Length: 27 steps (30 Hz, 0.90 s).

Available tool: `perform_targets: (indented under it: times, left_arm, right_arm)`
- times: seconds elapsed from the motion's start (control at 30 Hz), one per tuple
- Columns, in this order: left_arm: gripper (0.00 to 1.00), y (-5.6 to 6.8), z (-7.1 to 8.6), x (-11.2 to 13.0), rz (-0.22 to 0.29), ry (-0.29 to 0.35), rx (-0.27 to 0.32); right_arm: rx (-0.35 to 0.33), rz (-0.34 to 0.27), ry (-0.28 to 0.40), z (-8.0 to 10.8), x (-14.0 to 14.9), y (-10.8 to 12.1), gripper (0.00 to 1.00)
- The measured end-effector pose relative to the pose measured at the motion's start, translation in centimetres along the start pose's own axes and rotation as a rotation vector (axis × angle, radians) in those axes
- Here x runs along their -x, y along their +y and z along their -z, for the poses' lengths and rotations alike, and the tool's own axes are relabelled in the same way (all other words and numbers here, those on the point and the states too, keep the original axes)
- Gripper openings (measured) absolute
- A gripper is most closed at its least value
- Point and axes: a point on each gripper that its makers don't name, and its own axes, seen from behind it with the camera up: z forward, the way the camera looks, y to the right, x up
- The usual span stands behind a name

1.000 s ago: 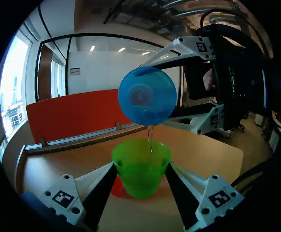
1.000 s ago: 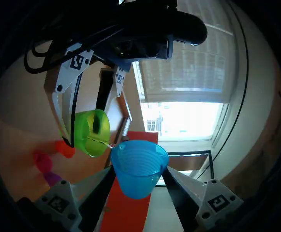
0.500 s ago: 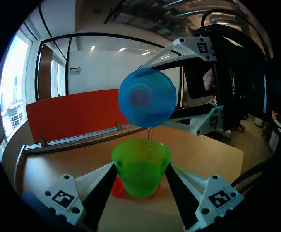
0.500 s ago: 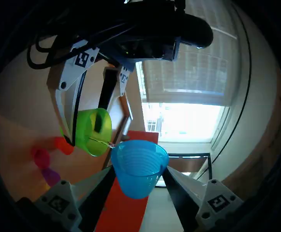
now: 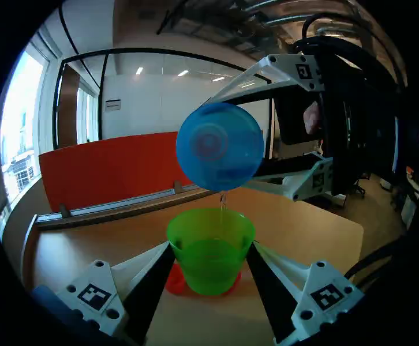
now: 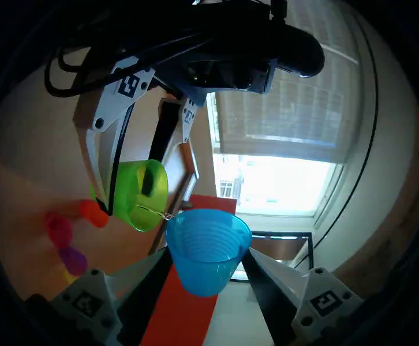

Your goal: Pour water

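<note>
Blue cup (image 5: 220,146), tipped at frame centre in my right claw (image 6: 206,255), trickles water (image 5: 222,203) into green cup (image 5: 210,256), clamped lower centre by left claw (image 5: 209,248). Roughly half filled, I judge; pour nearly spent, righting remains.

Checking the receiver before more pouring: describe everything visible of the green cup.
The green cup is translucent, tapered plastic, upright with its rim open upward and partly filled with water. The left tool grips its sides between both fingers. A thin stream drops into it from the tipped blue cup just above; a red thing sits behind its base.
</note>
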Motion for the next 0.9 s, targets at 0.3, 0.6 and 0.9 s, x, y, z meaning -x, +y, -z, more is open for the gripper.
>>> perform_targets:
  times: [0.3, 0.6, 0.9]
  left_arm:
    - [0.83, -0.2, 0.0, -0.1, 0.001, 0.001, -0.003]
    - [0.83, -0.1, 0.1, 0.0, 0.002, 0.001, -0.004]
    - [0.83, -0.1, 0.2, -0.1, 0.001, 0.003, -0.003]
  right_arm:
    - [0.000, 0.018, 0.004, -0.5, 0.2, 0.2, 0.87]
    - [0.000, 0.027, 0.004, -0.9, 0.5, 0.3, 0.87]
    - [0.001, 0.034, 0.004, -1.1, 0.7, 0.3, 0.87]
